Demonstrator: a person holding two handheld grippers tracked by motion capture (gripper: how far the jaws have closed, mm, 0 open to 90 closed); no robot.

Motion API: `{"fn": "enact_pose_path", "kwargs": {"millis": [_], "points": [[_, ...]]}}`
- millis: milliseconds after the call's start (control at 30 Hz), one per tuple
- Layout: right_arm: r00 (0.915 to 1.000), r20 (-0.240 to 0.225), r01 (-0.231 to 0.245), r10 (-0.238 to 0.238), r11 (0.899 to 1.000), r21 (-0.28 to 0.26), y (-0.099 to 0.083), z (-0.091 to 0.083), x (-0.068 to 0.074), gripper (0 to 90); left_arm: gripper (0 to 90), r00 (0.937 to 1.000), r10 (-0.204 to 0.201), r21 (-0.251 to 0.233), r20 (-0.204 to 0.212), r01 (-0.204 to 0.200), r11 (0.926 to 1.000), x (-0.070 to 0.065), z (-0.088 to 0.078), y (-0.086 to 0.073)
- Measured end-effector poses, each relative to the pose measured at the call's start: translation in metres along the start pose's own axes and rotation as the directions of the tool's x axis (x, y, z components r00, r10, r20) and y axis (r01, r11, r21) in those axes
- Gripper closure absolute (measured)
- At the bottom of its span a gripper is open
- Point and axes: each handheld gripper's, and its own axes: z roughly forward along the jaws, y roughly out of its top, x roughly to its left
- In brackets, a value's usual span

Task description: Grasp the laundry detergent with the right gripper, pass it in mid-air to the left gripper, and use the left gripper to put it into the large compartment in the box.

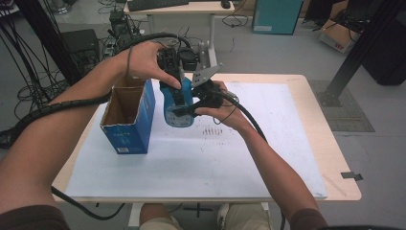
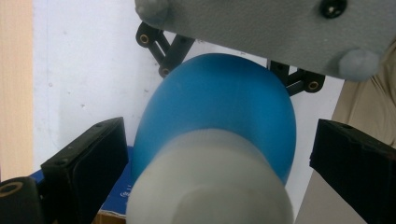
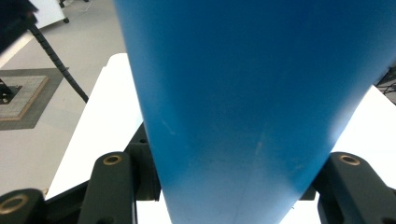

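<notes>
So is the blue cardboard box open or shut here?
Open. In the high view the blue box stands upright on the table, its top flaps up and its brown inside showing.

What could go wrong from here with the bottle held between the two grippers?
The bottle hangs above the table, pinched low by the right gripper; a loose pinch could drop it. The left gripper is open around its white cap; closing off-centre might tip it. The open box stands close by and could get bumped.
</notes>
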Motion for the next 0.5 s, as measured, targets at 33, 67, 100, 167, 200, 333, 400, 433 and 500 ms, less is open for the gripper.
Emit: {"fn": "enact_pose_path", "kwargs": {"millis": [33,67,100,167,200,333,400,433,500], "points": [[1.0000,-0.001,-0.006,0.006,1.000,0.002,0.0000,-0.0002,0.0002,43.0,4.6,1.0000,-0.001,-0.003,-0.004,0.001,1.0000,0.0001,-0.0007,-0.0002],[0.9999,0.000,-0.014,0.014,1.000,0.002,0.0000,-0.0005,0.0003,43.0,4.6,1.0000,-0.002,-0.008,-0.002,0.002,1.0000,0.0002,-0.0012,-0.0003],[0.9998,-0.002,-0.018,0.018,1.000,-0.002,0.0000,-0.0004,0.0004,43.0,4.6,1.0000,-0.001,-0.008,-0.001,0.001,1.0000,0.0001,-0.0013,-0.0003],[0.9998,-0.004,-0.020,0.020,1.000,-0.003,0.0001,-0.0004,0.0005,43.0,4.6,1.0000,0.000,-0.007,-0.003,0.000,1.0000,0.0000,-0.0012,0.0000],[0.9998,-0.005,-0.018,0.018,1.000,-0.002,0.0000,-0.0004,0.0005,43.0,4.6,1.0000,0.005,-0.007,-0.008,-0.005,1.0000,0.0001,-0.0007,-0.0001],[0.9997,-0.007,-0.021,0.021,1.000,-0.001,-0.0001,-0.0005,0.0004,43.0,4.6,1.0000,0.007,-0.006,-0.006,-0.007,1.0000,-0.0002,-0.0004,0.0000],[0.9997,-0.006,-0.022,0.022,1.000,-0.001,-0.0002,-0.0006,0.0003,43.0,4.6,1.0000,0.003,-0.005,-0.005,-0.003,1.0000,-0.0006,-0.0003,-0.0001],[0.9997,-0.006,-0.023,0.023,1.000,0.000,-0.0001,-0.0008,0.0004,43.0,4.6,1.0000,0.003,-0.003,-0.002,-0.003,1.0000,-0.0005,-0.0003,-0.0002],[0.9997,-0.004,-0.024,0.024,1.000,-0.001,0.0000,-0.0012,0.0003,43.0,4.6,0.9999,0.003,-0.005,-0.011,-0.004,1.0000,-0.0008,0.0003,-0.0005]]}}
